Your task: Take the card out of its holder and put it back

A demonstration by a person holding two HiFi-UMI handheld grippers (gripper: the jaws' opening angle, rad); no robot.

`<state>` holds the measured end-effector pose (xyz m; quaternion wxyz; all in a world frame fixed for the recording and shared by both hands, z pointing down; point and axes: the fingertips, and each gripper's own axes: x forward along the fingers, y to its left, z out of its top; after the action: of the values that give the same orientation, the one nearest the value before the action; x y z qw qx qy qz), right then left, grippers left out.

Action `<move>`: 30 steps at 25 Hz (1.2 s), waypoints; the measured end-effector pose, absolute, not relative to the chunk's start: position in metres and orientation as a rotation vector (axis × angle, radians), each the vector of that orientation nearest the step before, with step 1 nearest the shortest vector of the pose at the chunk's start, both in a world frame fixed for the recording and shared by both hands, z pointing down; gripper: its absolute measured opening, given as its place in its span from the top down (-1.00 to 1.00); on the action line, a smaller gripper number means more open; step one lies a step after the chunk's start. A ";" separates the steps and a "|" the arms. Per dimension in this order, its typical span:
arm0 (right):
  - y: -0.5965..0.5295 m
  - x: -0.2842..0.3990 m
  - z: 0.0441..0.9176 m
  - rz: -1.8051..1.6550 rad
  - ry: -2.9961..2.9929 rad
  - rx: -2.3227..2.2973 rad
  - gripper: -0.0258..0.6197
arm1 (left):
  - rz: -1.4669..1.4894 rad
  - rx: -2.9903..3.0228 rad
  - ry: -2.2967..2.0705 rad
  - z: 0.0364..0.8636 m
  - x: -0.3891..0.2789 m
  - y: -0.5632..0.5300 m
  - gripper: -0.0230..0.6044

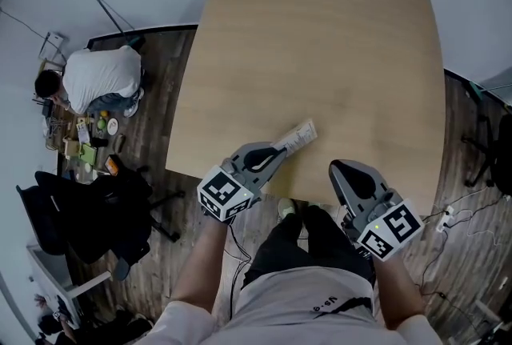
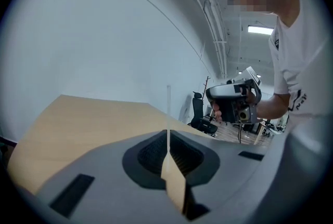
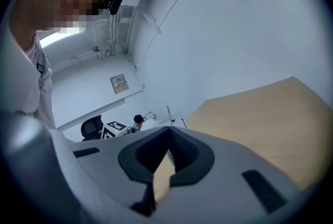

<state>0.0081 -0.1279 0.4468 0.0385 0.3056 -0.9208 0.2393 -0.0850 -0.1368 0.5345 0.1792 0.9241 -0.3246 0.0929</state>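
Note:
My left gripper is shut on one end of the card holder, a pale flat sleeve with print that sticks out over the near edge of the wooden table. In the left gripper view the holder shows edge-on as a thin white line rising from the closed left gripper. Whether the card is inside, I cannot tell. My right gripper hovers to the right at the table's front edge, shut, nothing in it. Its own view shows the right gripper with the jaws pressed together.
A person in a white shirt crouches on the floor at the left among small items. A dark office chair with a jacket stands beside the table. Cables lie on the floor at the right.

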 end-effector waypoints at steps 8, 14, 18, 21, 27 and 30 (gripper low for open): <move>-0.130 0.011 0.483 0.783 -2.784 0.983 0.88 | 0.289 2.614 -0.856 0.586 -0.093 -0.143 0.85; -0.126 0.011 0.497 0.795 -2.761 1.010 0.88 | 0.290 2.620 -0.843 0.604 -0.091 -0.141 0.85; -0.126 0.012 0.500 0.793 -2.753 1.023 0.88 | 0.291 2.613 -0.855 0.613 -0.092 -0.142 0.85; -0.126 0.014 0.502 0.795 -2.748 1.028 0.88 | 0.302 2.616 -0.863 0.617 -0.093 -0.142 0.85; -0.124 0.016 0.505 0.799 -2.742 1.033 0.88 | 0.309 2.622 -0.868 0.619 -0.094 -0.142 0.85; -0.126 0.017 0.506 0.802 -2.743 1.028 0.88 | 0.320 2.620 -0.893 0.618 -0.094 -0.142 0.85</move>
<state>0.0166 -0.1257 0.5056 0.0524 0.3381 -0.9019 0.2636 -0.0942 -0.1423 0.6181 0.1764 0.9255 -0.3156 0.1131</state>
